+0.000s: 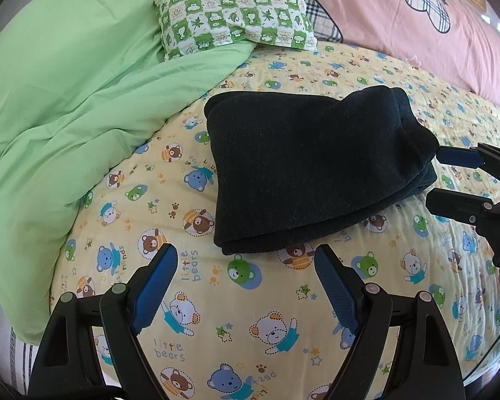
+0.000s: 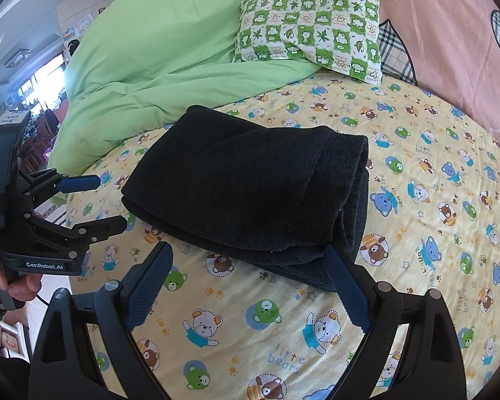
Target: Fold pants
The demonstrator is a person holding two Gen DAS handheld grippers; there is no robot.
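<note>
Here the pants [image 1: 313, 166] lie folded into a thick dark bundle at the centre of the frame on the bed [image 1: 266, 316]. Our left gripper [image 1: 246, 286] and right gripper [image 2: 248, 286] both gape wide, holding nothing. If we nudge the bulky right-hand fold, we judge the loose layers could spring open.

Both grippers hover with jaws spread wide: the left gripper [image 1: 246, 286] and the right gripper [image 2: 248, 285] (each holding nothing).
</note>
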